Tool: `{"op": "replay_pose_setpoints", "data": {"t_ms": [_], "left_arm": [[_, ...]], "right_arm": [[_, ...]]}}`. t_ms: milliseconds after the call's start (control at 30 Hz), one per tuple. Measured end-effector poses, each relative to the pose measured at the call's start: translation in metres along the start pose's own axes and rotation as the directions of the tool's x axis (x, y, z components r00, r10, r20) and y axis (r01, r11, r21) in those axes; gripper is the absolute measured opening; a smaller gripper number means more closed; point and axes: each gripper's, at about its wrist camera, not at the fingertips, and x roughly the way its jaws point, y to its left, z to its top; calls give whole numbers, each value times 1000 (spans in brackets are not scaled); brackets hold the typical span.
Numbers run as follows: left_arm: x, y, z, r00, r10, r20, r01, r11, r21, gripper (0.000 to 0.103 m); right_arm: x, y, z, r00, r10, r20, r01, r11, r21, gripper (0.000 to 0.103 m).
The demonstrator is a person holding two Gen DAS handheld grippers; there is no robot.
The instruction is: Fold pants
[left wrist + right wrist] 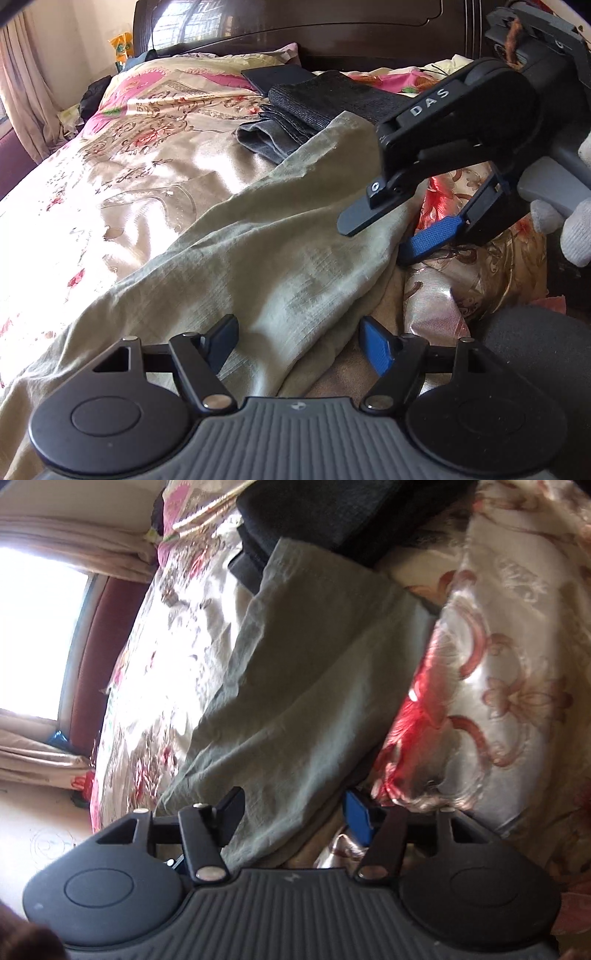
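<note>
Olive-green pants [258, 251] lie spread along a floral bedspread [122, 155]. My left gripper [299, 343] is open just above the near part of the pants, fingers apart, holding nothing. My right gripper [399, 229] shows in the left wrist view at the right edge of the pants, open, one finger over the cloth and the blue-padded one beside it. In the right wrist view the right gripper [291, 816] is open around the edge of the pants [295, 686], not closed on it.
Folded dark clothes [306, 107] are stacked at the far end of the pants near the dark wooden headboard [332, 26]. A crumpled floral cover [498, 686] lies right of the pants. Curtains and a window are on the left.
</note>
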Motion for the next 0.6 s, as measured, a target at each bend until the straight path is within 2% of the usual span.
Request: {"op": "replay_pose_setpoints", "data": {"t_ms": [100,200,300,400,500,533,567,600], "left_arm": [[0,1,-1,1000,-2,4,2,1000,-13,85],[-3,2,-2,1000,-1,17,1,1000,-5,85],[-1,4,-4,1000,-7,16,7,1000,-18,85],[-3,4,-4,1000,-5,17,5,999,-36,85],[-3,4,-3,1000,-7,15,7,999,-38,85],[-3,4,-3,1000,-7,15,7,999,-37,85],[-3,4,-3,1000,-6,15,7,999,-36,85],[-2,4,-3,1000,-6,15,7,999,-35,85]], "right_arm": [[-2,0,-7,1000,-17,20,17,1000,0,59],[-18,-3,-10,1000,5,-4,-5,1000,27,57],[-5,-4,-7,1000,-14,-9,14,1000,10,54],[11,-9,-4,1000,18,24,-19,999,51,59],[6,-19,-9,994,65,86,-70,996,52,58],[2,-25,-11,991,74,111,-81,995,62,47],[-2,-33,-13,987,82,135,-93,993,77,30],[-4,-44,-13,984,97,152,-114,988,104,23]]}}
